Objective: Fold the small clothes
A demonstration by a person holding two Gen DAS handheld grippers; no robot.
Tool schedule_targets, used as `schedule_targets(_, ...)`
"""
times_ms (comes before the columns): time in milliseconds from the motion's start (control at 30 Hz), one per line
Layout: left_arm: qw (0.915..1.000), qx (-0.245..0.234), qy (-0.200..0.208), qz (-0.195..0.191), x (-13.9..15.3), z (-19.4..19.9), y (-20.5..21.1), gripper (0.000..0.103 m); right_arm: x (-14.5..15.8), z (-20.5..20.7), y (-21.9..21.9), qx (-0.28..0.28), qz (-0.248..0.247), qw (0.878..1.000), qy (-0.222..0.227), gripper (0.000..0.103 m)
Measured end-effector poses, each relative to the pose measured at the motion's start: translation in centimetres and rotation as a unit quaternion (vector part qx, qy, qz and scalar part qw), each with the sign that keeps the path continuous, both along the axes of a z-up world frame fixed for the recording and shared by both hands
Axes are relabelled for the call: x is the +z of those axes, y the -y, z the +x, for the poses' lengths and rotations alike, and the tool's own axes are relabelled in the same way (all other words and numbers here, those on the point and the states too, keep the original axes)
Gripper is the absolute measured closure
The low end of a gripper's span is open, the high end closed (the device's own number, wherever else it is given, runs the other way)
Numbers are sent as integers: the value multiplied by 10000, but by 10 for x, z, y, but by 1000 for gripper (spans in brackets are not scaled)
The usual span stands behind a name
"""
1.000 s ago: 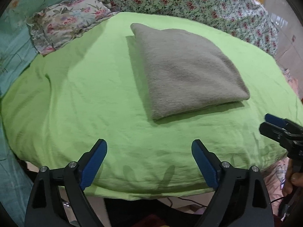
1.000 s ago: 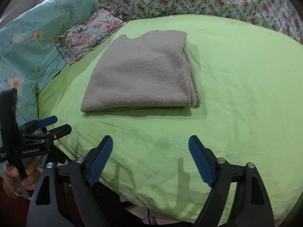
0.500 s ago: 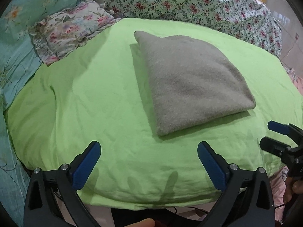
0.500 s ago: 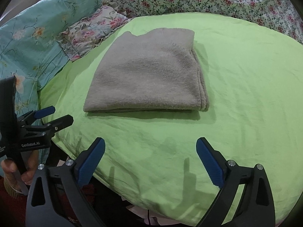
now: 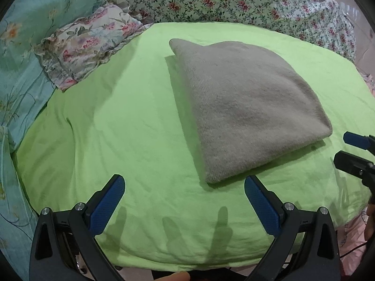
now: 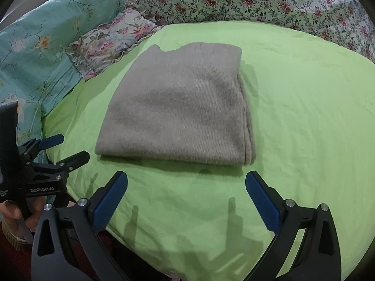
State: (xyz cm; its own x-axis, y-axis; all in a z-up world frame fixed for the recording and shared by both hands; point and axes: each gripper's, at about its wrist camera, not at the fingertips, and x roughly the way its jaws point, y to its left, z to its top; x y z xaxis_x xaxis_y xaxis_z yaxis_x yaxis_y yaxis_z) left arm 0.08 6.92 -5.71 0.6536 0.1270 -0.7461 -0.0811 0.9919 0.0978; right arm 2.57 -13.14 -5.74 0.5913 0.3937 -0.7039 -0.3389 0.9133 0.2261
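Grey knit garment [image 5: 248,107] lies folded in a neat rectangle at centre frame on the green sheet [image 5: 131,126]. Left gripper [image 5: 184,201] and right gripper [image 6: 186,197] hover released, empty, at the lower edge. Folding looks complete; next probably a fresh garment.

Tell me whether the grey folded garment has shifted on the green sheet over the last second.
No. The grey folded garment keeps its place beside the floral pillow on the green sheet; only the cameras moved closer.

Bright overhead light, soft shadows, fisheye-bent edges, mostly sharp.
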Motion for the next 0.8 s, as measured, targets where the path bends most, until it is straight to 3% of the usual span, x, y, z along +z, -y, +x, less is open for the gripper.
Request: schedule_targets(800,9997,158,85,142,17,41,1,1,18,55,-14,20,78,10000,-53,1)
